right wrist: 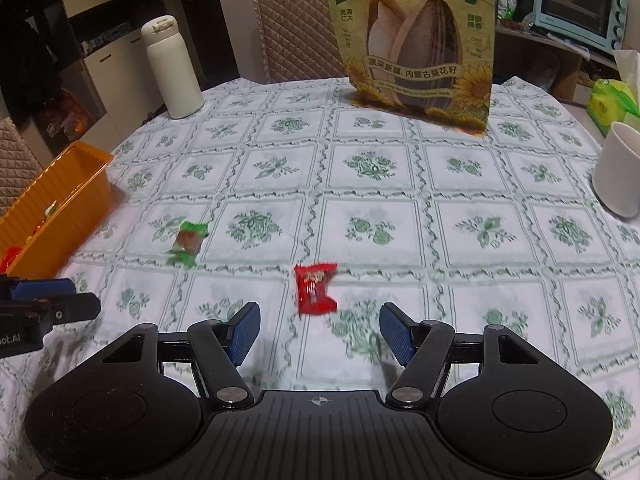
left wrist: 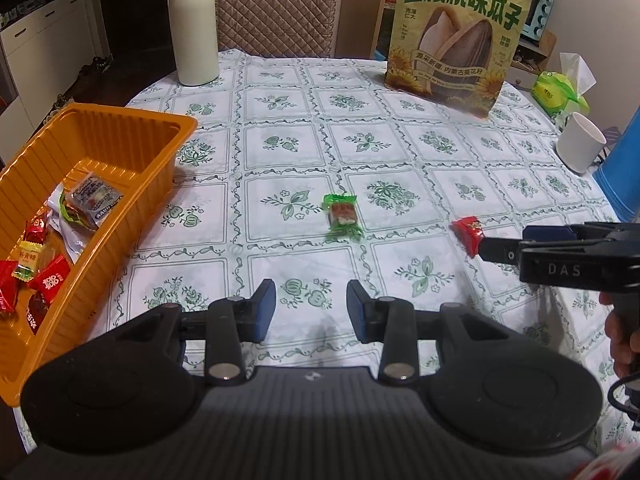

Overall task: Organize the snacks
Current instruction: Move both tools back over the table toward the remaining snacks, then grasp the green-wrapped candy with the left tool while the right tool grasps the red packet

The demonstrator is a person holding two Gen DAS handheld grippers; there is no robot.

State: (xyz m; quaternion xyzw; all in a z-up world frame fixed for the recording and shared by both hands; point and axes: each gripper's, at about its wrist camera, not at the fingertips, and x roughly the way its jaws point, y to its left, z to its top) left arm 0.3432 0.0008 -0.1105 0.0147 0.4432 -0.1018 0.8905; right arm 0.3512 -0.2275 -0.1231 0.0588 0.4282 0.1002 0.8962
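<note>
A red-wrapped candy (right wrist: 315,289) lies on the tablecloth just ahead of my right gripper (right wrist: 320,320), which is open with nothing between its blue pads. In the left wrist view the right gripper (left wrist: 504,242) reaches in from the right, its tip beside the red candy (left wrist: 466,236). A green-wrapped candy (left wrist: 342,218) lies in the middle of the table, some way ahead of my left gripper (left wrist: 311,300), whose jaws stand apart and empty. The orange tray (left wrist: 132,216) at the left holds several wrapped snacks. My left gripper (right wrist: 82,298) also shows at the left edge of the right wrist view.
A large sunflower-seed bag (left wrist: 460,36) stands at the far side of the table. A white bottle (left wrist: 192,24) is at the far left, a white cup (left wrist: 580,142) and a green tissue pack (left wrist: 560,92) at the right. A quilted chair back (left wrist: 276,4) rises behind the table.
</note>
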